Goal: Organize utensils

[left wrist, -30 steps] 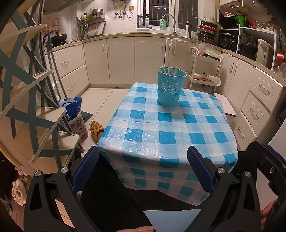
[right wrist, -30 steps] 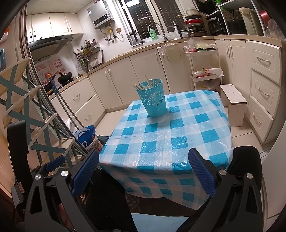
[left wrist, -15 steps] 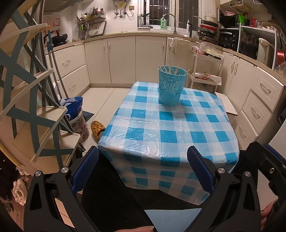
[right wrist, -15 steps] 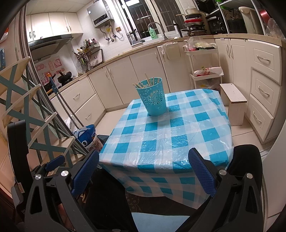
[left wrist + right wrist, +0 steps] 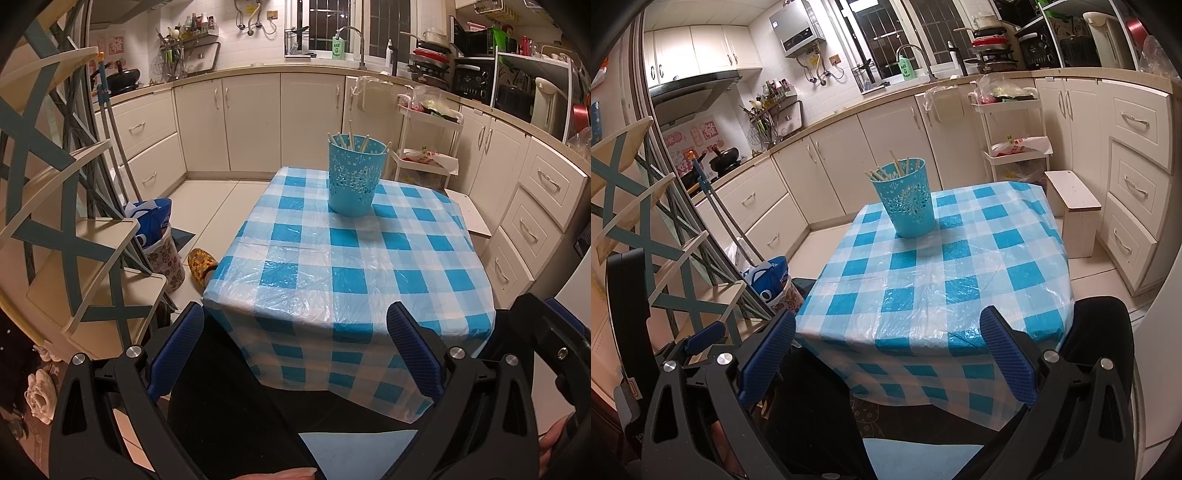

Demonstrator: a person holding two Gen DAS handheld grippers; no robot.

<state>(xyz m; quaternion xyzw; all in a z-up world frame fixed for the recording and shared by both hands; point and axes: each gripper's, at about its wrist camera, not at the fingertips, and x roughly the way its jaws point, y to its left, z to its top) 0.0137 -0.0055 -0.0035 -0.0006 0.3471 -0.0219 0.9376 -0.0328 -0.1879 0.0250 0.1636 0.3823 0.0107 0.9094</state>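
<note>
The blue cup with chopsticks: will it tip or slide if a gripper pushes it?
The cup is tall with a narrower base, so a high push may tip it. The plastic tablecloth looks glossy, so a low push probably slides it.

Both cameras now sit a little farther back from the desk [image 5: 354, 258] than a second ago. The blue cup [image 5: 355, 173] of chopsticks [image 5: 892, 168] looks smaller and higher in both views, with more hanging tablecloth [image 5: 923, 365] showing.
</note>
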